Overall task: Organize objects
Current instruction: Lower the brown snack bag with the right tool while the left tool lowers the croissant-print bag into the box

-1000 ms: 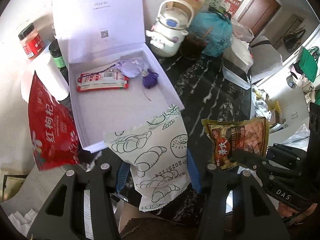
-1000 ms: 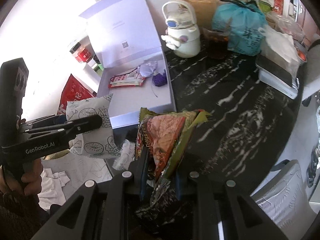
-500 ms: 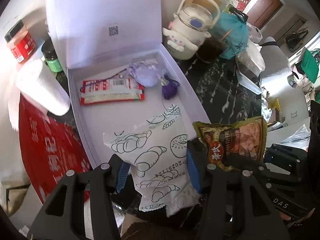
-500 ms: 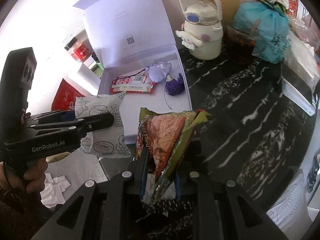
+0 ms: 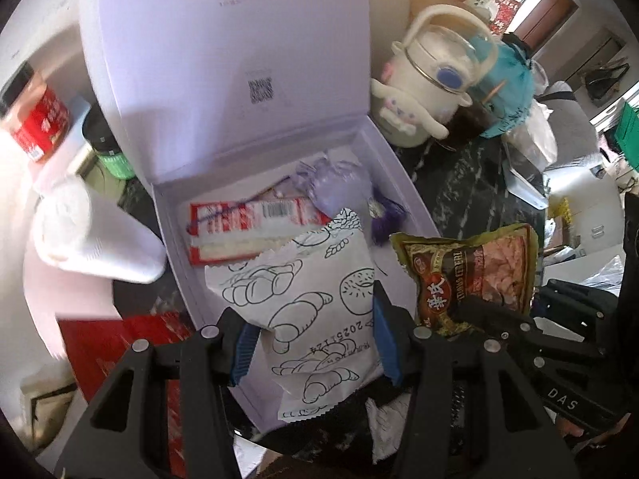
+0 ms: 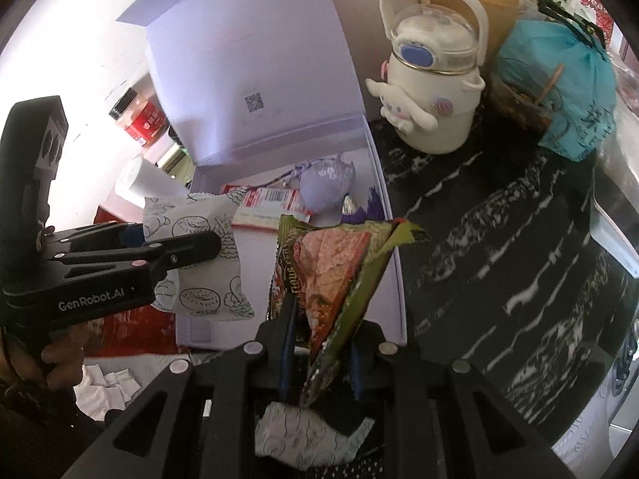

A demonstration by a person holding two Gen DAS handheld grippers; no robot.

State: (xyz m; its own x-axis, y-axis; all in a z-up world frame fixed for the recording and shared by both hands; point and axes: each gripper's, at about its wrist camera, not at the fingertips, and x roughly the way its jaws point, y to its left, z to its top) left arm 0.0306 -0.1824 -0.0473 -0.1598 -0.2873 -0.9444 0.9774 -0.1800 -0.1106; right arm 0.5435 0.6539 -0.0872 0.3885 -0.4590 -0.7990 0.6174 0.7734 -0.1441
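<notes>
White pastry packet (image 5: 307, 311), printed with croissant drawings, is held in the left hand-held gripper (image 5: 309, 343), jaws half-wide and pressed on its sides near the lower part. It hangs over the near edge of the open lavender box (image 5: 403, 183), which sits at the left side of the dark marbled table (image 6: 499, 239). Green-and-red snack bag (image 6: 335, 263) is clamped in the right hand-held gripper (image 6: 319, 359), jaws nearly closed on its thin bottom seam; it is held just beside the box's near right corner.

Already in the box, toward its far end: a red-and-white sachet (image 5: 247, 223), a lilac pouch (image 5: 331, 187) and a purple tassel (image 5: 383, 219).

Handling judgement: both packs are light, soft and crinkly, film likely slippery. The pastry inside is probably crushable, so a grip on the sealed edge would be preferred over the body. The snack bag droops from its seam; a swing on release is to be expected. Free floor in the near half of the box looks sufficient for both.
</notes>
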